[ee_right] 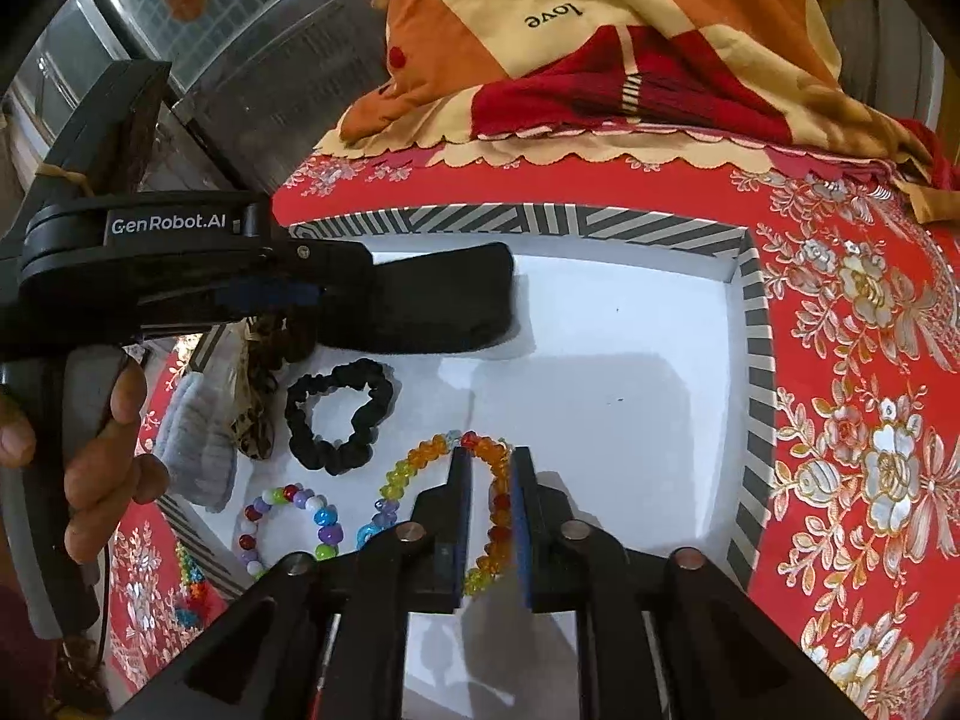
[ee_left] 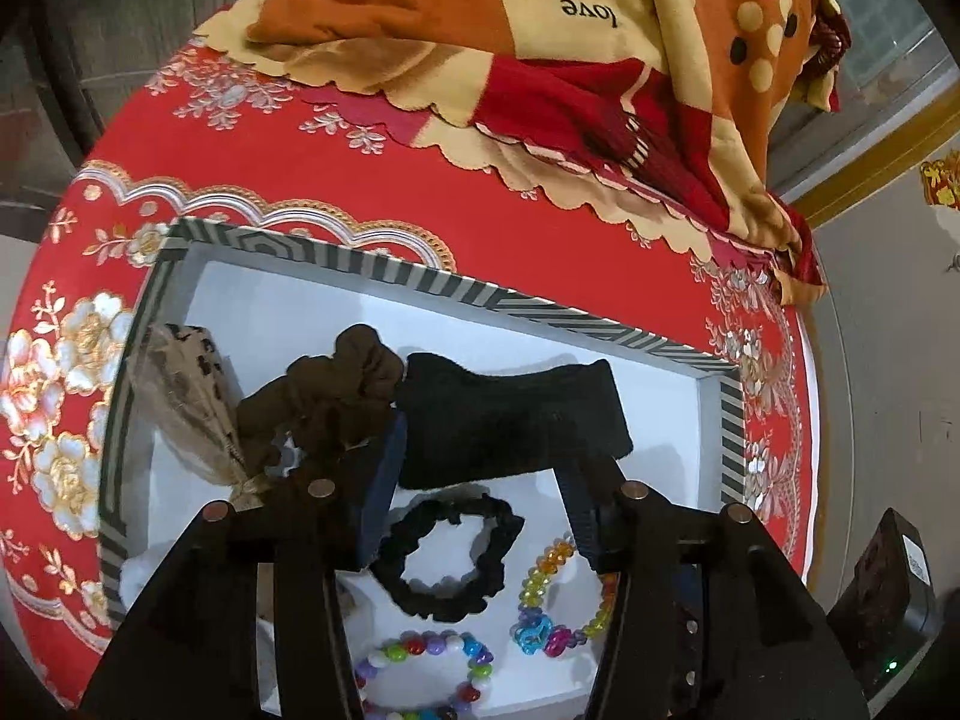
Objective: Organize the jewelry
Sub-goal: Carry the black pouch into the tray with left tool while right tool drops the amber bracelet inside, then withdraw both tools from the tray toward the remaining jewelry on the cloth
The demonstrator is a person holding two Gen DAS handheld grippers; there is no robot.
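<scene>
From the left wrist, the left gripper (ee_left: 486, 468) stands wide over the black headband (ee_left: 510, 414) in the striped box (ee_left: 420, 279), apparently just set down; nothing is pinched.

From the right wrist, the right gripper (ee_right: 492, 480) stands narrow astride the crystal bead bracelet (ee_right: 444, 504) on the box floor, pads seemingly not pressing it, probably releasing it beside the black scrunchie (ee_right: 339, 414).
</scene>
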